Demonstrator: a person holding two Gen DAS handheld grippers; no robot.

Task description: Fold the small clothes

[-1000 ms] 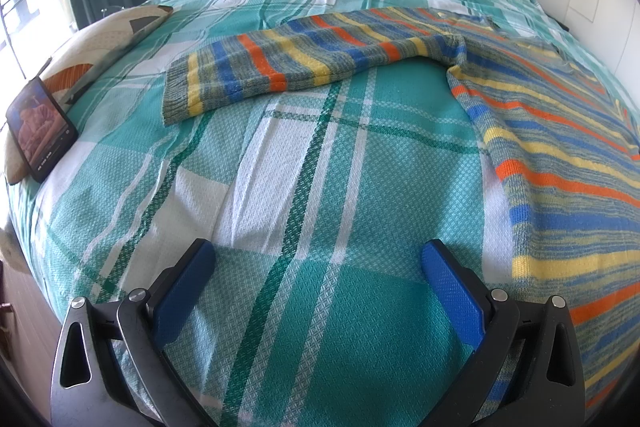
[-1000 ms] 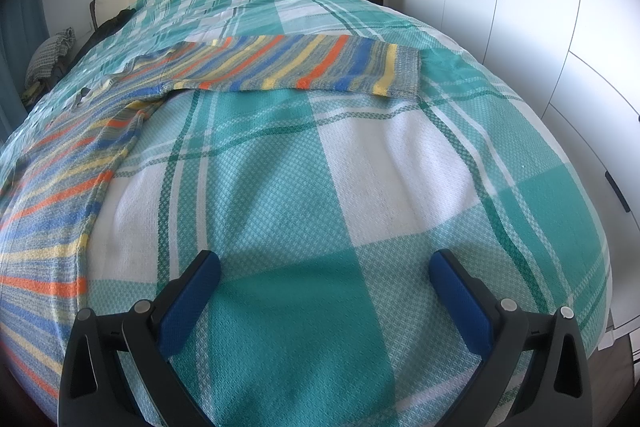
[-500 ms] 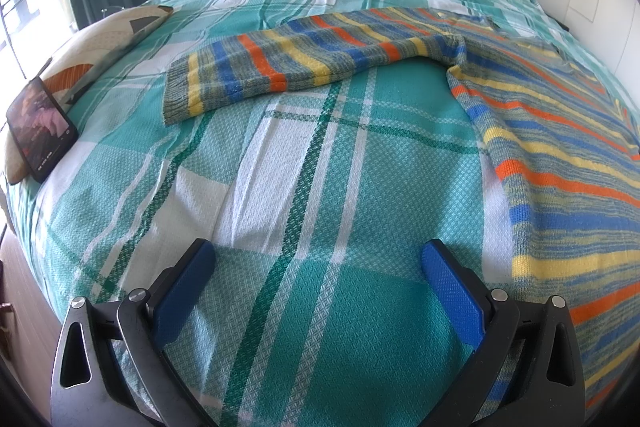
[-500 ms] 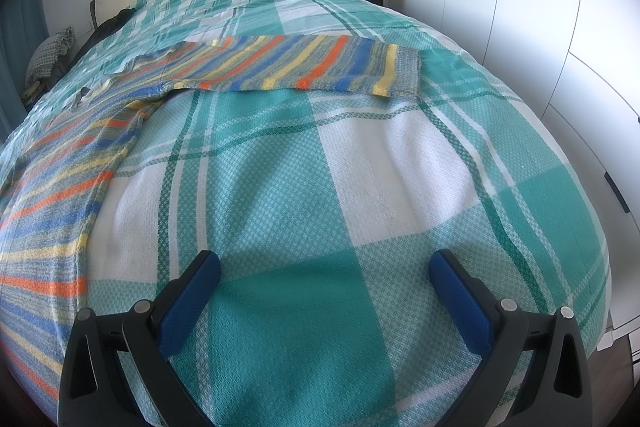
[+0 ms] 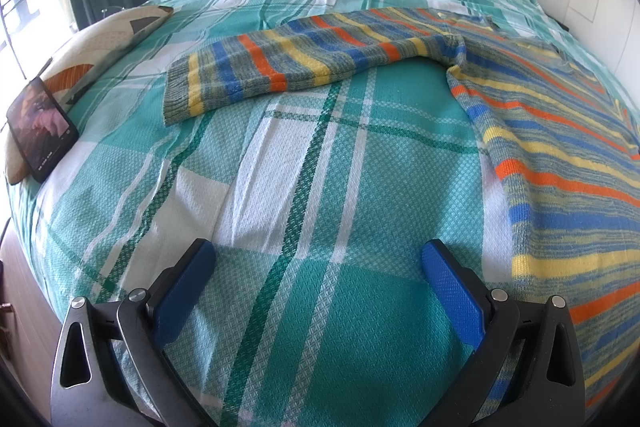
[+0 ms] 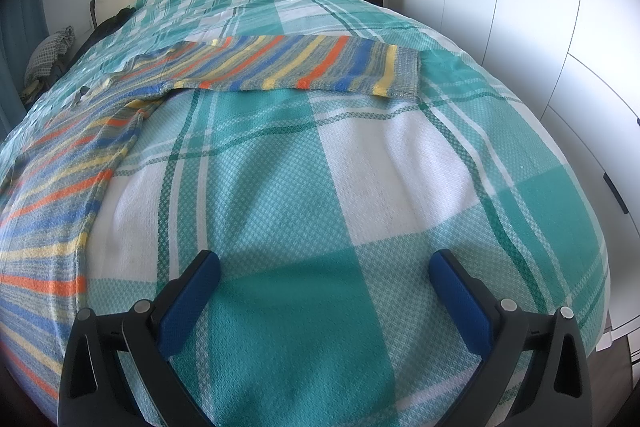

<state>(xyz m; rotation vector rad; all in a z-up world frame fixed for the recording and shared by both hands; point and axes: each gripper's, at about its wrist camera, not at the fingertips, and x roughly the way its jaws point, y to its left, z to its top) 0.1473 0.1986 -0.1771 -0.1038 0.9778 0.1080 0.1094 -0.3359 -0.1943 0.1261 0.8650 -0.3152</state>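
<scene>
Nothing has shifted since a second ago: the striped sweater (image 5: 552, 131) lies flat on the bed (image 5: 320, 187), as before, with both sleeves spread out sideways. One sleeve (image 5: 296, 65) reaches toward the left side, the other sleeve (image 6: 304, 69) toward the right. Its body runs down the middle of the checked teal bedspread (image 6: 320, 187). Both the left gripper (image 5: 318, 257) and the right gripper (image 6: 324, 265) hover over bare bedspread with jaws wide apart, holding nothing. A phone (image 5: 40, 129) leans against a patterned pillow (image 5: 104, 39) at the bed's left edge.
</scene>
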